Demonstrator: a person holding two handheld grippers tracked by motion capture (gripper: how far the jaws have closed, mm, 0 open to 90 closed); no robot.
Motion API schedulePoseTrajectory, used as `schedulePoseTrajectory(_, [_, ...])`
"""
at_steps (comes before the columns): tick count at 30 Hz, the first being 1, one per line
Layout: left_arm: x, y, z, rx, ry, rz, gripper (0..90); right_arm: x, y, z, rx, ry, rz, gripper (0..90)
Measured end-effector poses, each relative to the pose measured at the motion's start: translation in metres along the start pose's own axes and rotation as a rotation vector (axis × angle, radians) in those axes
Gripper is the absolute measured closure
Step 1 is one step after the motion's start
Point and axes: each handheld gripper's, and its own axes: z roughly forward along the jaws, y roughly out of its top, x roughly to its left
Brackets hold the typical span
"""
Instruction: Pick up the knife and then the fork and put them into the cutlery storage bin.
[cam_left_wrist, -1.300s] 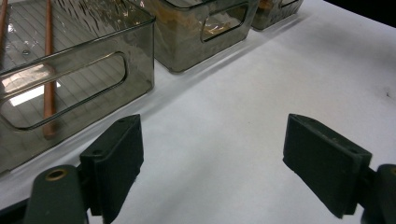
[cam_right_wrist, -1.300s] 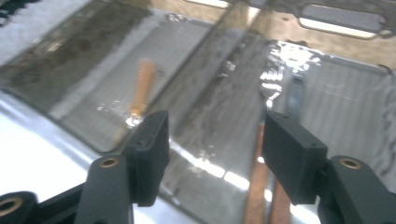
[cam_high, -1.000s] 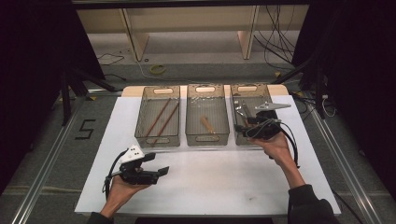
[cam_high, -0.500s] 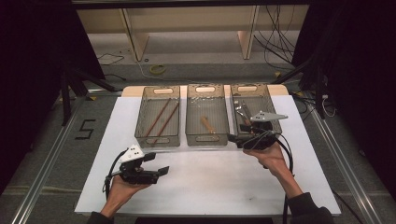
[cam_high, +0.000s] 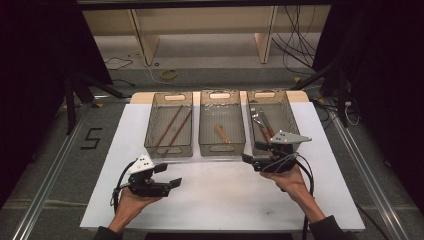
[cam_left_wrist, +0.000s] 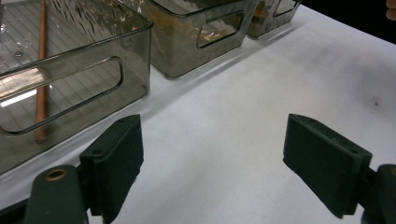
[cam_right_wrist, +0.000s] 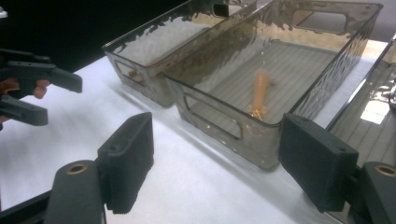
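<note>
From above, three bins (cam_high: 222, 122) sit along the far worktop (cam_high: 220, 195). The right tool (cam_high: 260, 154) hovers spread and empty by the right bin (cam_high: 291, 117), which holds what look like utensils (cam_high: 264, 125); its jaws have just been opening.

Left tool view: left tool (cam_left_wrist: 212, 163) spread over bare worktop.

Right tool view: a wooden handle (cam_right_wrist: 259, 93) lies in the middle bin. Clear each rim before dipping.

Both grippers black w/ thick ribbed pads (cam_left_wrist: 116, 163), brass screw (cam_right_wrist: 77, 168) at jaw base; right gripper (cam_high: 261, 156) has grey 3-cornered plate, black cable trailing at 6 o'clock.
</note>
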Motion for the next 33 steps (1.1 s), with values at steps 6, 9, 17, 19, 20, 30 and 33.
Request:
schedulePoseTrajectory(6, [0.001,-0.001,-0.001,-0.007,-0.009,-0.008,19.4,0.006,-0.009,-0.005,-0.018,0.021,-0.012,26.7])
schedulePoseTrajectory(9, [0.000,-0.001,-0.001,-0.008,-0.013,-0.009,19.3,0.009,-0.013,-0.006,-0.022,0.029,-0.018,26.3])
schedulePoseTrajectory(17, [0.000,-0.002,-0.002,-0.013,-0.018,-0.007,19.2,0.012,-0.026,-0.013,-0.027,0.034,-0.018,25.8])
schedulePoseTrajectory(19, [0.000,-0.002,-0.002,-0.015,-0.019,-0.010,19.2,0.013,-0.029,-0.016,-0.031,0.031,-0.023,25.7])
schedulePoseTrajectory(20, [0.000,-0.002,-0.002,-0.015,-0.021,-0.012,19.2,0.013,-0.031,-0.017,-0.032,0.031,-0.021,25.7])
schedulePoseTrajectory(30, [0.000,-0.003,-0.003,-0.027,-0.026,-0.014,19.2,0.012,-0.048,-0.031,-0.050,0.014,-0.005,24.6])
schedulePoseTrajectory(33, [-0.001,-0.003,-0.003,-0.027,-0.031,-0.016,19.2,0.012,-0.053,-0.033,-0.044,0.009,0.000,24.1])
